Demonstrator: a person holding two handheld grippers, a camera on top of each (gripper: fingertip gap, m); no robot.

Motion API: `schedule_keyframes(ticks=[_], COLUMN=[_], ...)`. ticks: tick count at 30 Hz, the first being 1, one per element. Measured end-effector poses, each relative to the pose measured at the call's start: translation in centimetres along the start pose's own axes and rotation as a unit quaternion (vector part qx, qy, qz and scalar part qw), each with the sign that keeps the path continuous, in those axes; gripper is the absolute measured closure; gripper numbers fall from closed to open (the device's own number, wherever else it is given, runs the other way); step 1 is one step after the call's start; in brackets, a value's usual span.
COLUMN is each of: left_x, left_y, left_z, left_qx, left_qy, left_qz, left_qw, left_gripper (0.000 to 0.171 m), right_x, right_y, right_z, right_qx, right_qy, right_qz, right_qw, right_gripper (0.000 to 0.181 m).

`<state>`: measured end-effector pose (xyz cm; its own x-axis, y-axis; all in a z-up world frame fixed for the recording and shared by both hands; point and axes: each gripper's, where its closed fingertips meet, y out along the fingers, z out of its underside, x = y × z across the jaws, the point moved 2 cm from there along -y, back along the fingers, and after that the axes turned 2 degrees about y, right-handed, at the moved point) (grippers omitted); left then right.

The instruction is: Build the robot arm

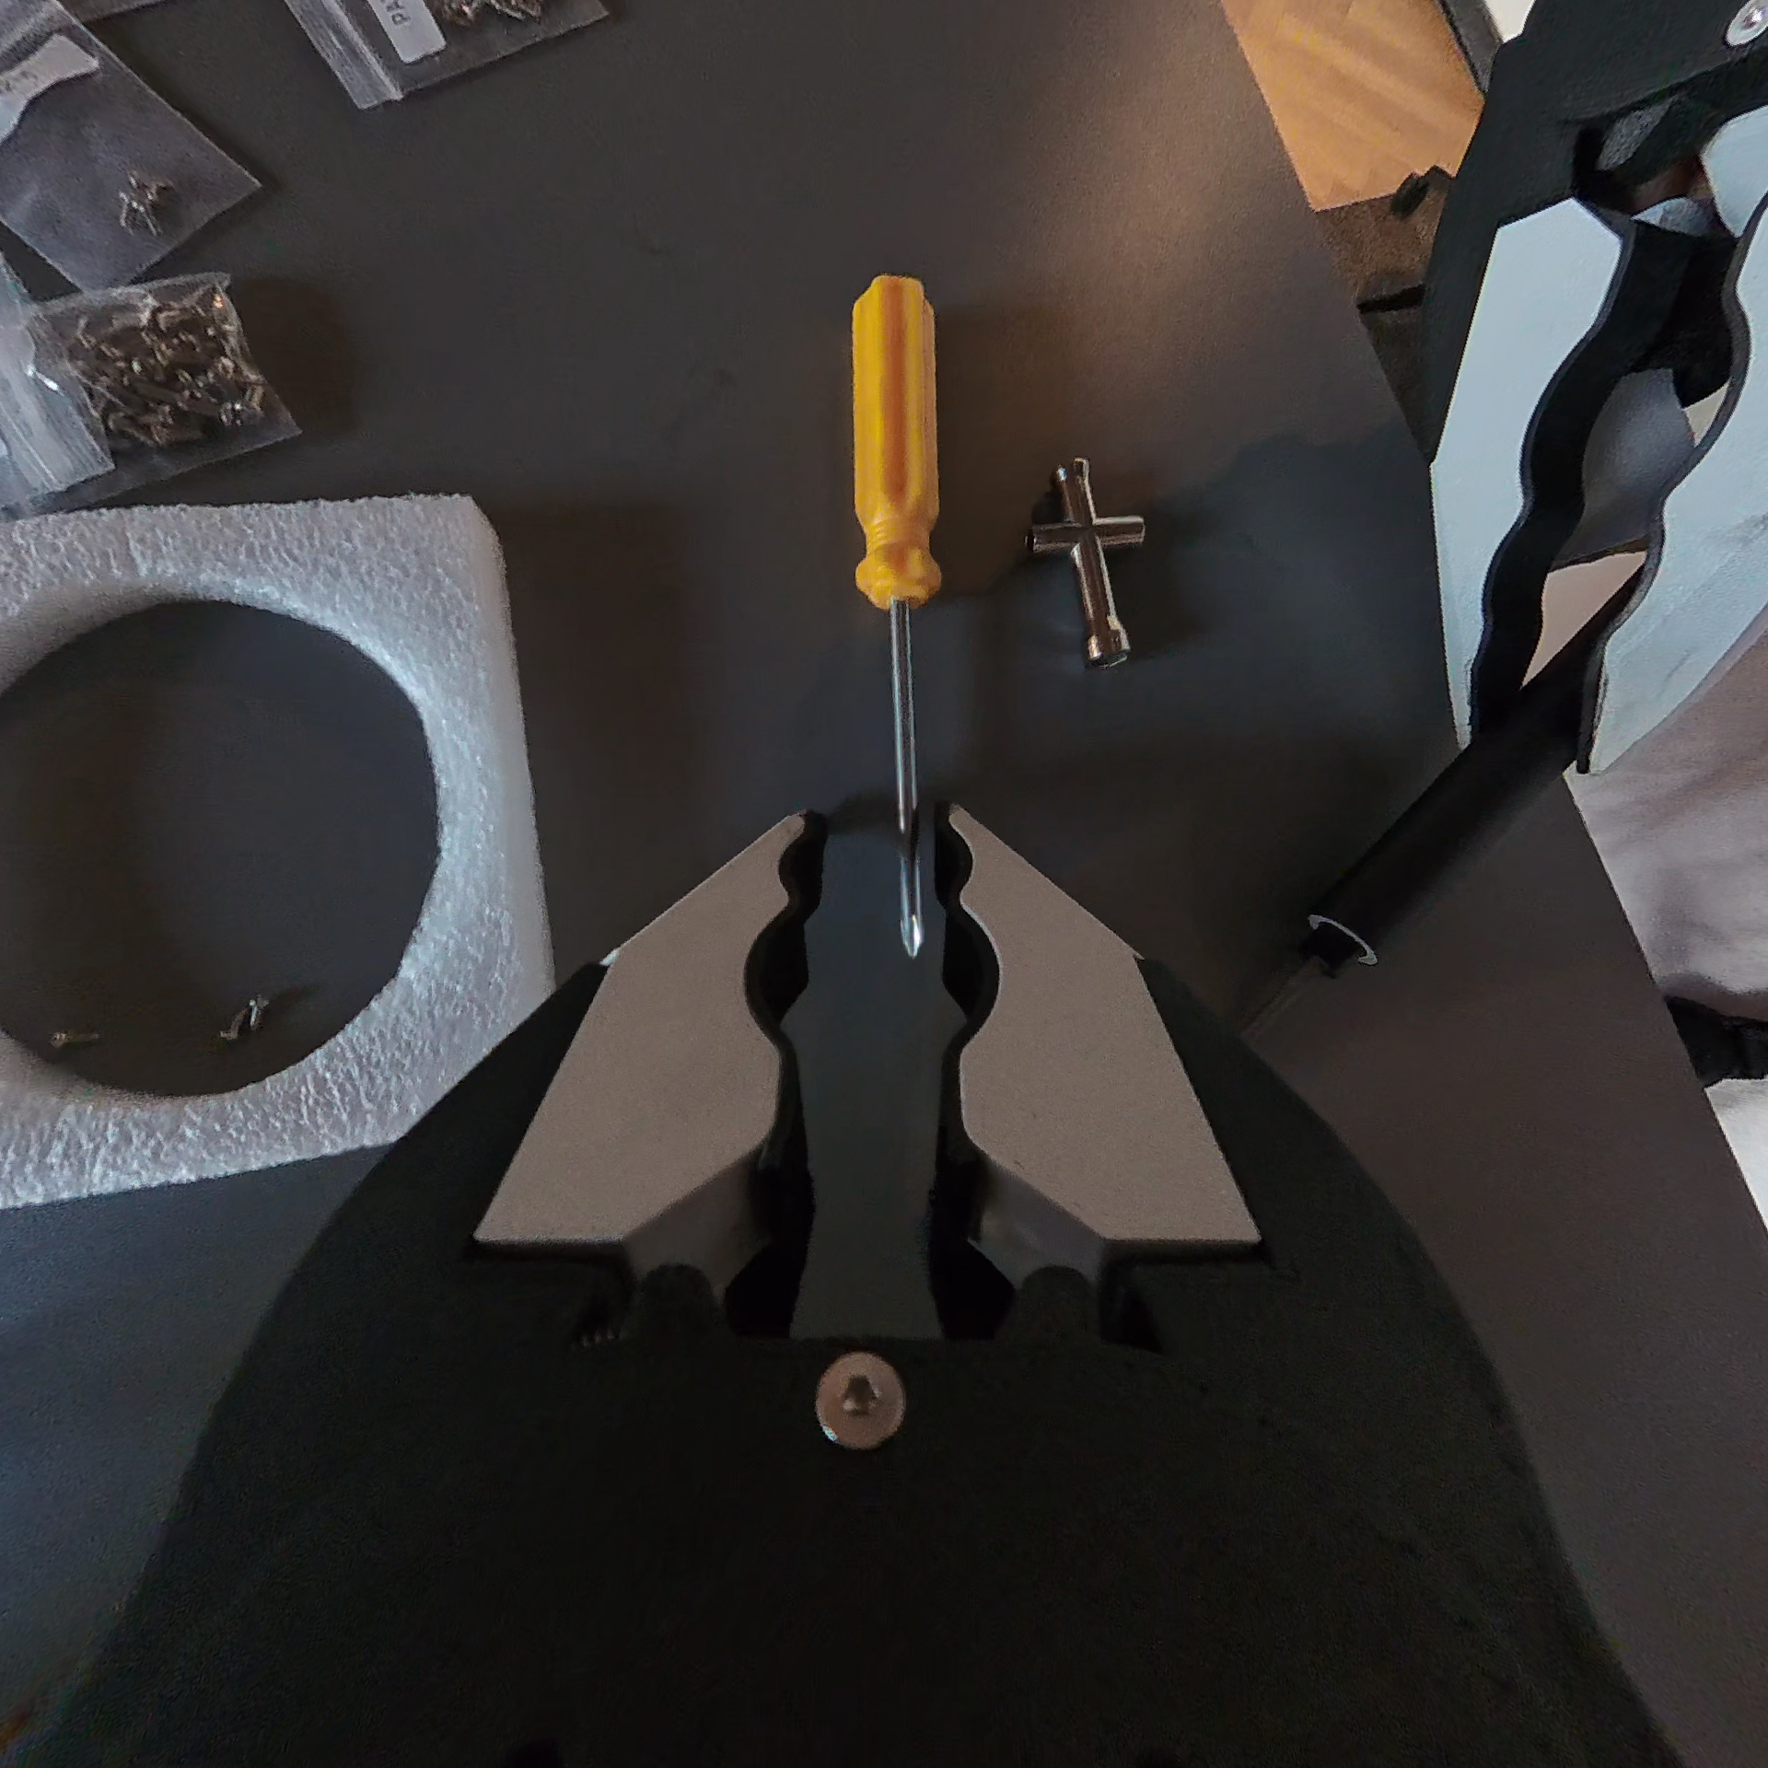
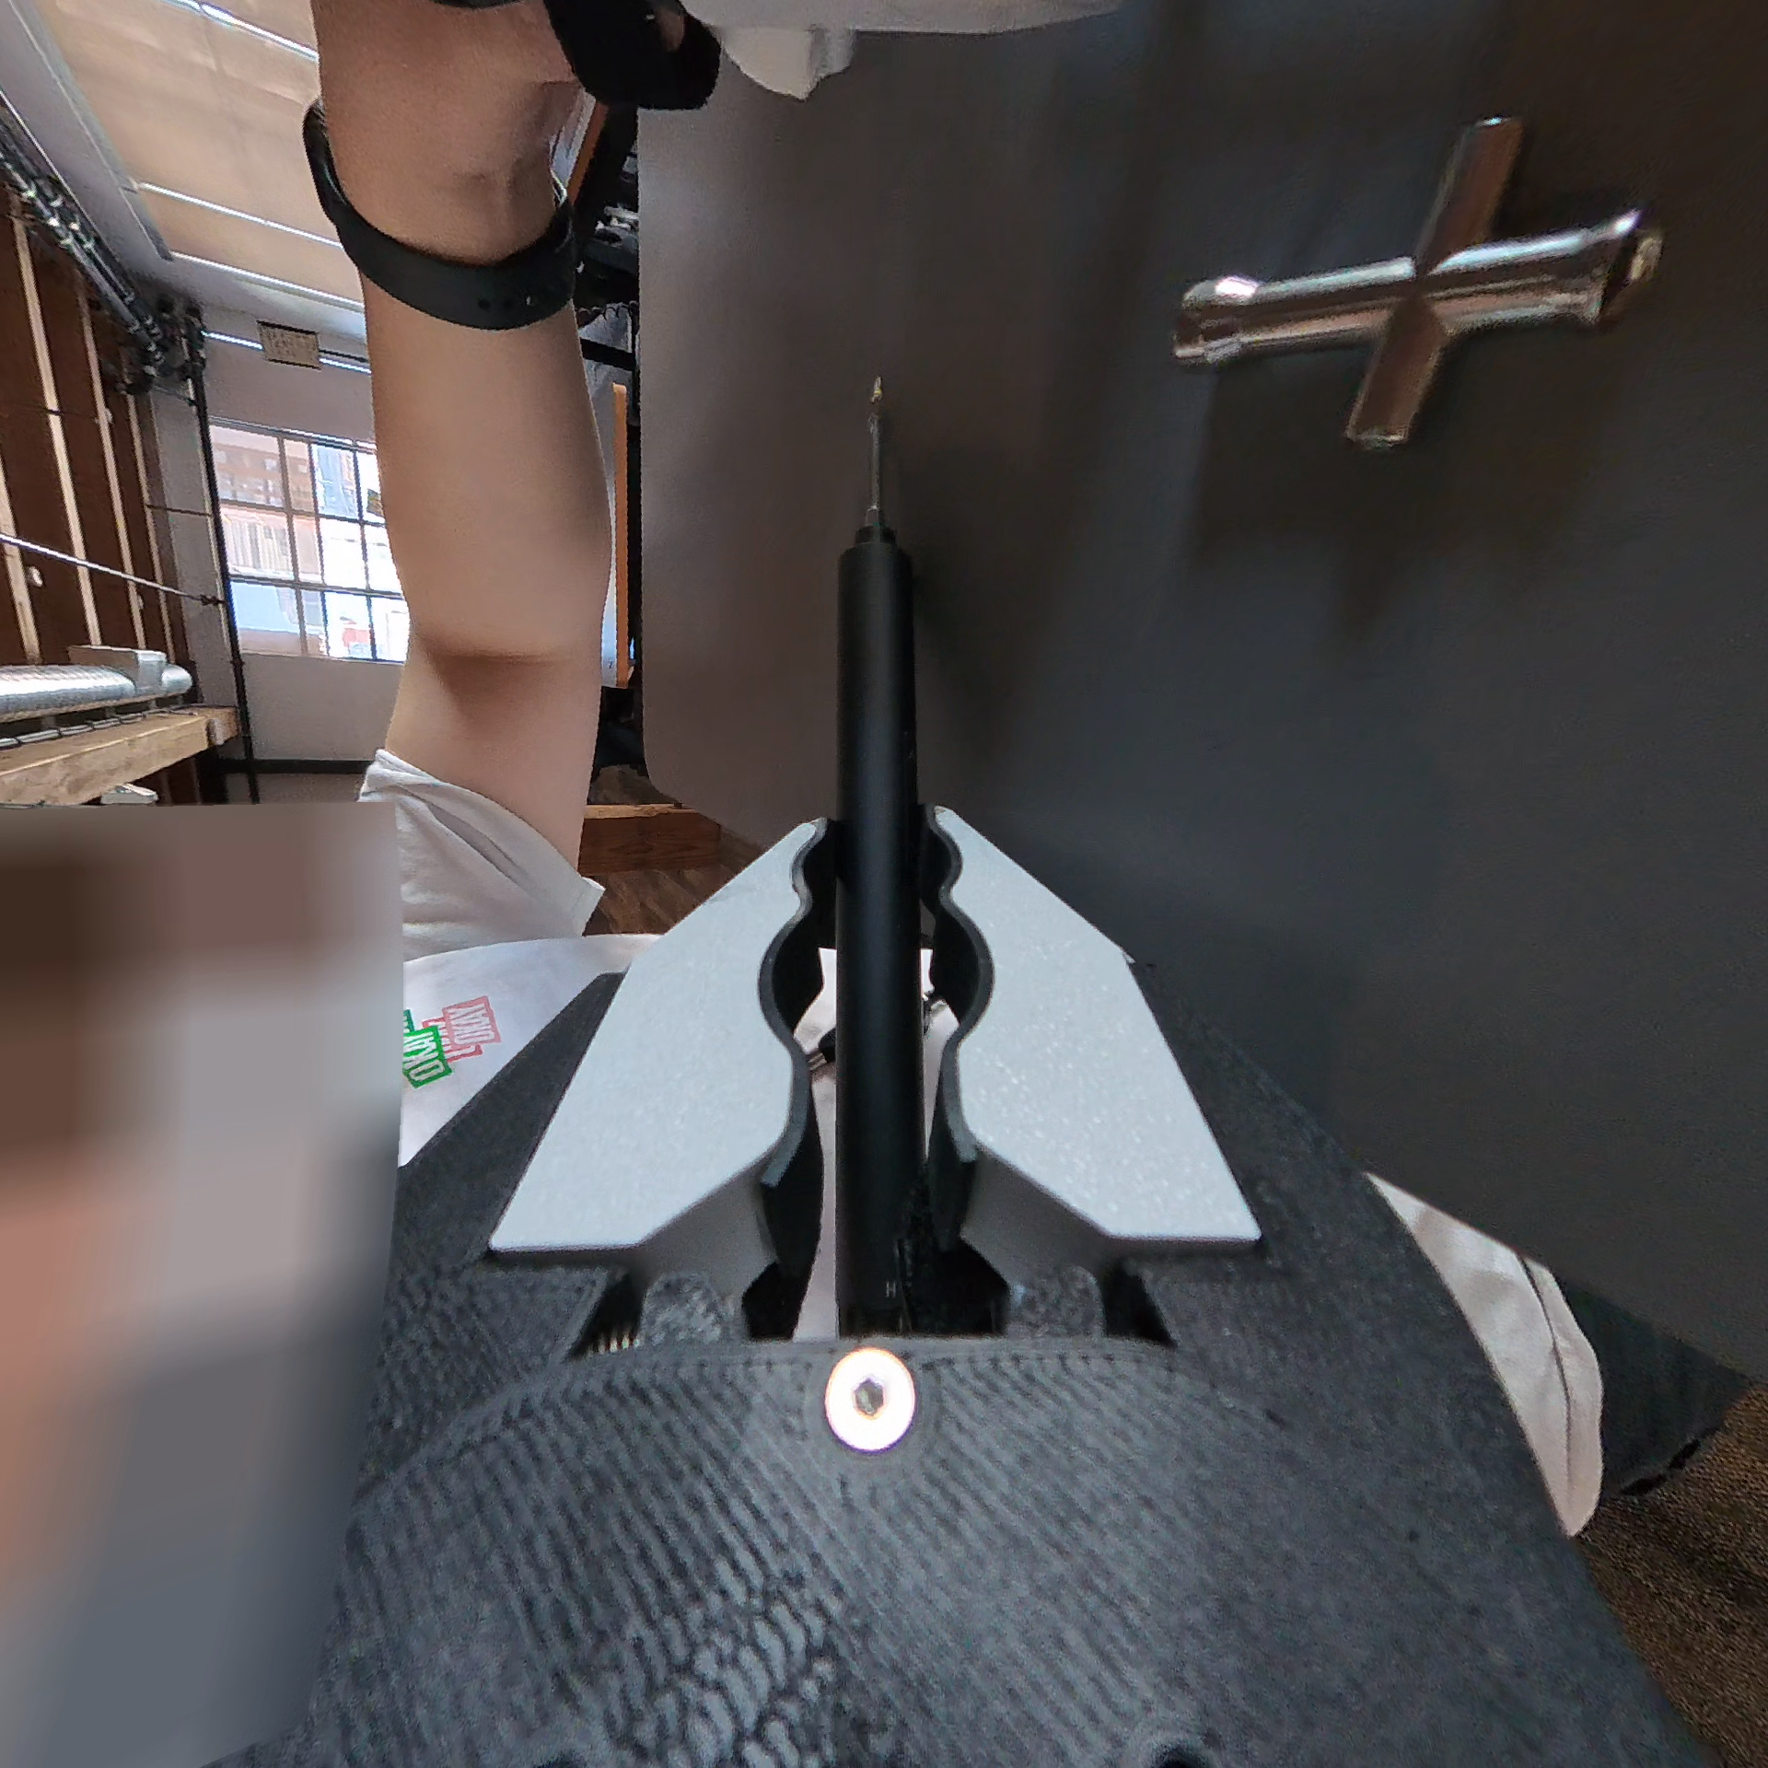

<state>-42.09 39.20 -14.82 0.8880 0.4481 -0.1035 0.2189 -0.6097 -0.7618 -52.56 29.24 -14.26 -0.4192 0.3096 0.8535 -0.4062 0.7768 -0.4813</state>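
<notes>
Screwdriver: yellow-handled (image 1: 895,450), flat on the dark table (image 1: 670,287), its handle away from us and its tip towards the left gripper (image 1: 878,823).
Left jaws: parted and holding nothing. The shaft tip lies in the gap, closer to the right-hand finger, and we see no contact.
Right jaws: the right gripper (image 2: 878,823) is closed on a slim black pen-shaped driver (image 2: 872,861), which runs straight down the channel with its fine bit (image 2: 875,450) projecting forward.
Grip quality: we judge the black driver well centred and in line with the fingers. The yellow shaft sits off-centre in the left gap, so a squarer line-up would serve better.
Nearest neighbour: a chrome cross wrench (image 1: 1091,564) lies just beside the yellow handle, on its right, and apart from it.
Left side: a white foam block (image 1: 478,670) has a round cut-out with loose screws (image 1: 239,1019) in it. Bags of screws (image 1: 163,364) lie beyond.
Edges: the table edge (image 1: 1359,316) runs close along the right, behind the right gripper.
Open room: bare table shows ahead of the handle.
Bit contact: we cannot tell whether the bit touches the table.
</notes>
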Motion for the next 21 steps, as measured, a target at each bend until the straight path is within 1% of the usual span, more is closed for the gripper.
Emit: schedule_keyframes(ticks=[5, 11, 13, 15, 17, 21], left_x=[0.3, 0.4, 0.1, -0.4, -1.2, -3.1], left_y=[-0.6, -1.2, -1.6, -2.4, -3.6, -6.9], left_z=[0.4, 0.8, 0.9, 1.1, 1.4, 2.1], left_qx=[-0.004, -0.003, -0.011, -0.033, -0.072, -0.176], left_qy=[-0.005, -0.005, -0.007, -0.016, -0.044, -0.123], left_qz=[-0.012, -0.019, -0.016, -0.005, 0.016, 0.069], left_qw=[1.000, 1.000, 1.000, 0.999, 0.996, 0.974], left_gripper=[0.144, 0.142, 0.142, 0.142, 0.143, 0.144], right_x=[0.0, -0.1, -0.1, 0.0, 0.1, -0.4], right_y=[0.2, -0.1, -0.3, -0.5, -0.8, -1.6], right_z=[0.1, 0.4, 0.4, 0.5, 0.3, -0.4], right_qx=[0.003, 0.000, 0.000, 0.003, 0.001, -0.002], right_qy=[0.002, 0.005, 0.000, -0.012, -0.030, -0.083], right_qz=[0.003, 0.002, 0.003, 0.005, 0.008, 0.036], right_qw=[1.000, 1.000, 1.000, 1.000, 1.000, 0.996], right_gripper=[0.166, 0.166, 0.166, 0.166, 0.166, 0.166])
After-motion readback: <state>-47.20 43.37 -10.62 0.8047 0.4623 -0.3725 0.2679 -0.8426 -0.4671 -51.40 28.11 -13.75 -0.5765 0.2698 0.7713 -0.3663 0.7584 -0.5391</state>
